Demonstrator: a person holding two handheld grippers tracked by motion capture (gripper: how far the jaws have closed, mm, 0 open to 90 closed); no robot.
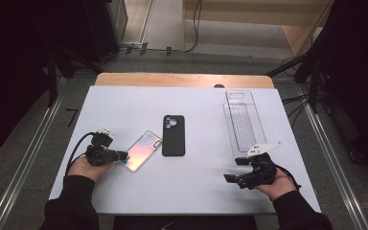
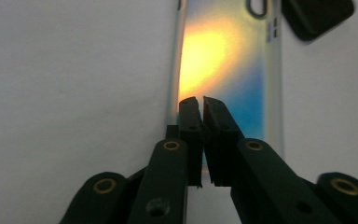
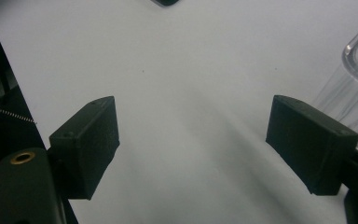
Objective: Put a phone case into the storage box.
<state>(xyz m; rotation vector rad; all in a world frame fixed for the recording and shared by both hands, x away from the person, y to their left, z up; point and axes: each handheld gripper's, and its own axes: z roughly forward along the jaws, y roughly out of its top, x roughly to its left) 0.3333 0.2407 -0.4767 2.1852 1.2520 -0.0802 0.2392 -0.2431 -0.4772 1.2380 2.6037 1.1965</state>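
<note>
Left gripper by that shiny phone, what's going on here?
A person holds a gripper in each hand at a white table. The left gripper, jaws nearly together, sits at the near end of the iridescent phone; a grip isn't clear. The right gripper is open and empty near the clear tray. A black phone case lies mid-table.

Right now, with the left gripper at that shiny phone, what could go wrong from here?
1. The left gripper has its jaws nearly together over the near end of the iridescent phone; nothing seems clamped, so a pull may slip off.
2. A push could slide it into the black case lying close beside it.
3. The right gripper, open, sits near the clear tray and could nudge it.
</note>
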